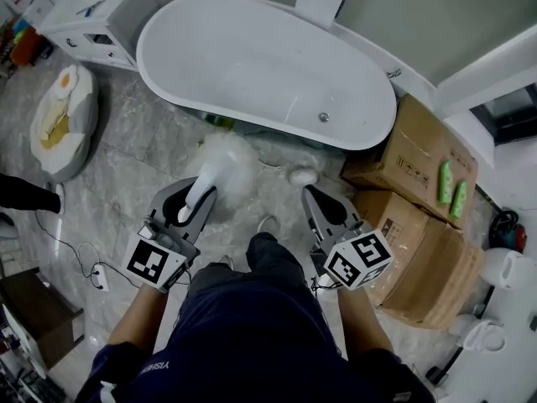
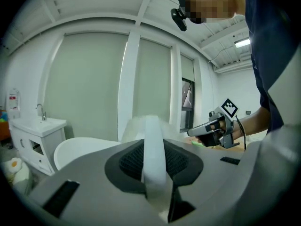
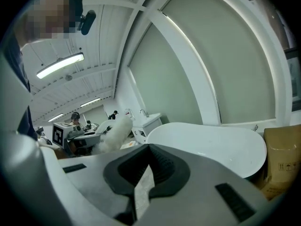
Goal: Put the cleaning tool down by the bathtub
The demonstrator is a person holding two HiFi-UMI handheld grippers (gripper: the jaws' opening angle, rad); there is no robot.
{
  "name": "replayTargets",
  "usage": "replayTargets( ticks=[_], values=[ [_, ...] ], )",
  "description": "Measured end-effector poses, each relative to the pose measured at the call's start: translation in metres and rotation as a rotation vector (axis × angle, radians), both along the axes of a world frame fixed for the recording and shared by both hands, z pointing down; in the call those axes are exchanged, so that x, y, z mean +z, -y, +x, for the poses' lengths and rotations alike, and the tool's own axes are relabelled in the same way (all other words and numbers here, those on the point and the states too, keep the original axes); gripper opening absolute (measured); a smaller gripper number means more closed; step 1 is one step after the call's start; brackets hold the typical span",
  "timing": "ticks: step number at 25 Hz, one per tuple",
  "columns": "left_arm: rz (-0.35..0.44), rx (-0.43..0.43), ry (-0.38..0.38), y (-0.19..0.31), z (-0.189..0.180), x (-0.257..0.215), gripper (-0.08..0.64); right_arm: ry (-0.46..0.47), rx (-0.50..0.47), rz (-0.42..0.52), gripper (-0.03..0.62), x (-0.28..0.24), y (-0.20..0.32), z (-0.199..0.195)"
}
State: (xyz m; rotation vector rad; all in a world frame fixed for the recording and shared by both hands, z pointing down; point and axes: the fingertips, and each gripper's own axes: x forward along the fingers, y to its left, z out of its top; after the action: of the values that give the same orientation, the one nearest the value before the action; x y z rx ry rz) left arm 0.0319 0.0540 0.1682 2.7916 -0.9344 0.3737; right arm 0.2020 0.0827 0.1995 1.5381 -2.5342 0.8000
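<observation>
The left gripper point(image 1: 200, 195), lower left, pinches the handle of the cleaning tool point(image 1: 226, 162), whose fluffy head hangs mid-frame just below the bathtub point(image 1: 252, 57). It looks about ready to set down: lower it to the floor point(image 1: 138, 145), then release. The right gripper point(image 1: 315, 198) is pressed together, empty. Cardboard boxes point(image 1: 415, 154) crowd the right.

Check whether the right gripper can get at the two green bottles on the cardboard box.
Probably yes. The right gripper holds nothing, and the green bottles lie exposed on top of the cardboard box to its right, with nothing between them in the head view.
</observation>
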Motion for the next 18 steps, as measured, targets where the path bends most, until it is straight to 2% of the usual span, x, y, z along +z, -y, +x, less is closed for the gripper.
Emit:
replayTargets(
  ticks=[9, 18],
  values=[
    [-0.049, -0.073, 0.046, 0.047, 0.031, 0.027, 0.106, -0.002, -0.115, -0.032, 0.005, 0.025, 0.064, 0.022],
    [-0.094, -0.125, 0.077, 0.078, 0.034, 0.060, 0.106, -0.002, -0.198, -0.064, 0.005, 0.054, 0.109, 0.018]
  ],
)
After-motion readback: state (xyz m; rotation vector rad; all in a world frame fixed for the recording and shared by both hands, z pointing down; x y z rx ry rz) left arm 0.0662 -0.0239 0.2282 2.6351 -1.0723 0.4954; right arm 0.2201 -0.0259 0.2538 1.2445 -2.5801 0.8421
